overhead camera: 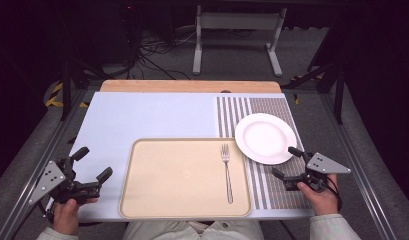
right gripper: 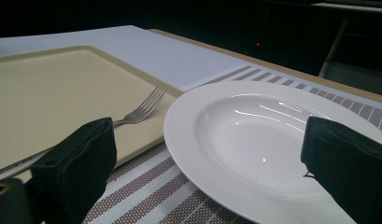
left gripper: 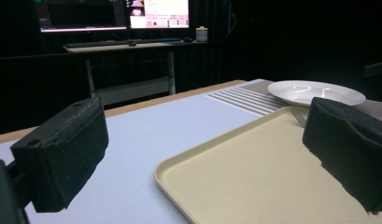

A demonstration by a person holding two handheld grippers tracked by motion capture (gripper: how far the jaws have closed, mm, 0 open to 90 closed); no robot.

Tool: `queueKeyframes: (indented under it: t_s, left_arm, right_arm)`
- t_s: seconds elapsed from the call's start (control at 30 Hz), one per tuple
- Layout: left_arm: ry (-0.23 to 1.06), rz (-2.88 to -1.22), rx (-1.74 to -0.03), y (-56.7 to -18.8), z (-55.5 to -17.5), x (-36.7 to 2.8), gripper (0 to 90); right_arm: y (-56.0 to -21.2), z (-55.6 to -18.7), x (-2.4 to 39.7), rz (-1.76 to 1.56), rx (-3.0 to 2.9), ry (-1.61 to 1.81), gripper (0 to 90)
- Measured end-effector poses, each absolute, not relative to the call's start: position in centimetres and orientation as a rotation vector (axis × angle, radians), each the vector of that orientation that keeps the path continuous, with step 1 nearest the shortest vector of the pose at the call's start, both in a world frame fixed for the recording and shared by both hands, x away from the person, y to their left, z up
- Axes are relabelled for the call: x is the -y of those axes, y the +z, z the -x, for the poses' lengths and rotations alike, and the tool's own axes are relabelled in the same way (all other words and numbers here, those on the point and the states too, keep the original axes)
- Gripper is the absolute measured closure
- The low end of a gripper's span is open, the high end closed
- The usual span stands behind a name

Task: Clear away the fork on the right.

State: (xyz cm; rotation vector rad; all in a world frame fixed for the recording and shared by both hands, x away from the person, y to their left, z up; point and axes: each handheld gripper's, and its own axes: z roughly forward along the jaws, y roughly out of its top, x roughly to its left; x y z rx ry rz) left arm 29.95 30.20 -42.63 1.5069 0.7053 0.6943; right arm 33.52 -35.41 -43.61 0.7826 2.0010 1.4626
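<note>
With both our right gripper (overhead camera: 291,166) and left gripper (overhead camera: 90,168) gaping empty, we risk tipping the round white ceramic plate (overhead camera: 265,137) by pinching its rim shallowly.

- Lab or recording room, dark throughout, with black surrounds on all sides.
- Lit monitors (left gripper: 113,14) on a desk (left gripper: 132,45) beyond the table, keyboard beside them.
- Loose cables (overhead camera: 157,50) across grey floor.
- Hazard-striped tape (overhead camera: 54,95), probably floor marking.
- Staged setup: tray (overhead camera: 177,200), plate (overhead camera: 265,138), striped mat (overhead camera: 232,115).
</note>
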Motion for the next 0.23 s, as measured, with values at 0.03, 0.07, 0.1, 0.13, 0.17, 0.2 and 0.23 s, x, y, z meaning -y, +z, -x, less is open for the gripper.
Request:
queueKeyframes:
  t_s: [0.03, 0.07, 0.1, 0.13, 0.17, 0.2, 0.23]
  left_arm:
    - [0.694, -1.507, -0.705, -42.63, -29.95, -30.20, 1.1]
    - [0.691, -1.506, -0.706, -42.65, -29.97, -30.16, 1.1]
    - [0.690, -1.505, -0.705, -42.66, -29.98, -30.14, 1.1]
    - [0.690, -1.505, -0.706, -42.66, -29.98, -30.14, 1.1]
    - [0.691, -1.505, -0.706, -42.65, -29.97, -30.16, 1.1]
    - [0.692, -1.506, -0.704, -42.66, -29.98, -30.19, 1.1]
    - [0.690, -1.504, -0.705, -42.67, -30.00, -30.23, 1.1]
  right_arm:
    - [-43.61, -33.52, 35.41, -0.783, -2.001, 1.463, 4.2]
    - [-43.64, -33.53, 35.40, -0.785, -1.999, 1.462, 4.2]
    - [-43.67, -33.55, 35.36, -0.786, -1.997, 1.462, 4.4]
    - [-43.68, -33.54, 35.34, -0.786, -1.998, 1.457, 4.6]
    - [-43.68, -33.53, 35.32, -0.786, -1.998, 1.451, 4.6]
    - [-43.67, -33.52, 35.29, -0.789, -1.996, 1.452, 4.6]
    - [-43.64, -33.50, 35.27, -0.794, -1.990, 1.453, 4.6]
